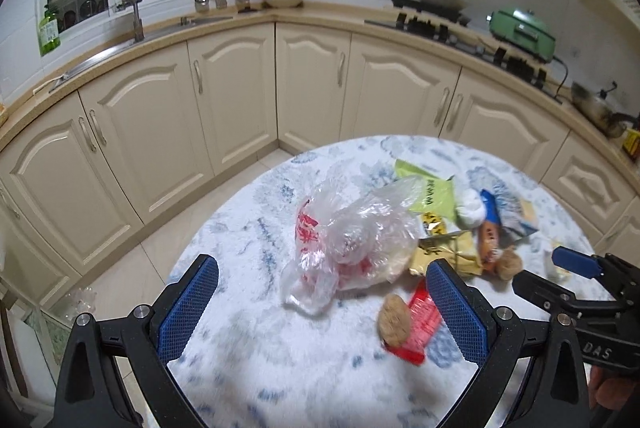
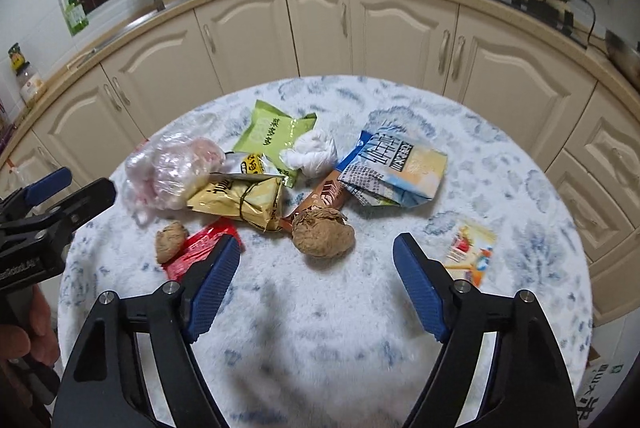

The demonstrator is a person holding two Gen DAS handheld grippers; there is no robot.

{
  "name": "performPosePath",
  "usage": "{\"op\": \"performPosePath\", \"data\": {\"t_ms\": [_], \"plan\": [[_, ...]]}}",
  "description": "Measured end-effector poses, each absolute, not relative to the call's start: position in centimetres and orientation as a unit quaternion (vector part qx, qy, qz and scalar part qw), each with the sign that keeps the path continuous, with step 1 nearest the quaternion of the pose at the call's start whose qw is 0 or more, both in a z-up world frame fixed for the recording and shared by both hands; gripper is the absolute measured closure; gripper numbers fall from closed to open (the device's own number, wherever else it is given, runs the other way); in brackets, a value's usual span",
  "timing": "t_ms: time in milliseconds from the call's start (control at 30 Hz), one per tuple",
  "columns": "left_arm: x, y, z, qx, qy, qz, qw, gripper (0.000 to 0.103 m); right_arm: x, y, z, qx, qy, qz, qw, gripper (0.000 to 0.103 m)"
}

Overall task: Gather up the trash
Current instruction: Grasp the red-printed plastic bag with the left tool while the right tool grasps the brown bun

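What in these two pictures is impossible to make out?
- Contents of the plastic bag: crinkled film hides them, both views.
- Red wrapper: partly behind the right gripper's finger, right view; print blurred in the left.
- Box by the table: cut off by the right view's edge.
- Left gripper: near tabletop blurred.

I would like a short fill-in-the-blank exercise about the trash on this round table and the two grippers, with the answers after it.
1. Both the left gripper and the right gripper have their jaws ____.
2. The crumpled brown paper ball lies directly in front of the ____ gripper.
3. The clear plastic bag carries printing in the colour ____.
4. The small wrapper lying alone is on the table's ____ side in the right wrist view.

Missing words: open; right; red; right
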State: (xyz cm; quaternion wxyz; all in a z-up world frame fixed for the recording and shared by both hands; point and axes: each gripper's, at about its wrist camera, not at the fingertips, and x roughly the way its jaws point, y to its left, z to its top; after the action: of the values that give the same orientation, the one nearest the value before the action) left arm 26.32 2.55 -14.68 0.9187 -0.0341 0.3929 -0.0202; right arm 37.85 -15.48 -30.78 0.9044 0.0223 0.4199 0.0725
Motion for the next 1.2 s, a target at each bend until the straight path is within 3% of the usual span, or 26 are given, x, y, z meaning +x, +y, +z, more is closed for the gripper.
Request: {"op": "performPosePath", "data": {"t_ms": [467,533,567,600,800,1200], "plan": [[37.3,-0.6,-20.2,-0.025,0.428,-0.038,0.903,0.001,40.6,-15.7,-32.6,0.025,0.432,0.077,0.898,0.037],[38.2,-0.6,-20.8,-0.039,0.429,-0.053,0.901,0.015,40.9,-15.6,-32.7,0.022,0.435,0.078,0.897,0.047],[38.8,-0.3,-21.1,-0.056,0.436,-0.068,0.896,0.032,41.0,-15.5,-32.8,0.021,0.436,0.080,0.896,0.053],[39.3,-0.1,-21.4,-0.067,0.439,-0.074,0.893,0.034,41.1,-15.5,-33.0,0.020,0.437,0.080,0.896,0.061],[40.0,0.5,-21.5,-0.050,0.430,-0.076,0.898,0.046,40.8,-15.4,-33.2,0.019,0.432,0.083,0.898,0.062],[36.3,2.6,-19.1,-0.062,0.401,-0.052,0.913,0.047,37.8,-16.0,-31.0,0.047,0.410,0.097,0.906,0.062]]}}
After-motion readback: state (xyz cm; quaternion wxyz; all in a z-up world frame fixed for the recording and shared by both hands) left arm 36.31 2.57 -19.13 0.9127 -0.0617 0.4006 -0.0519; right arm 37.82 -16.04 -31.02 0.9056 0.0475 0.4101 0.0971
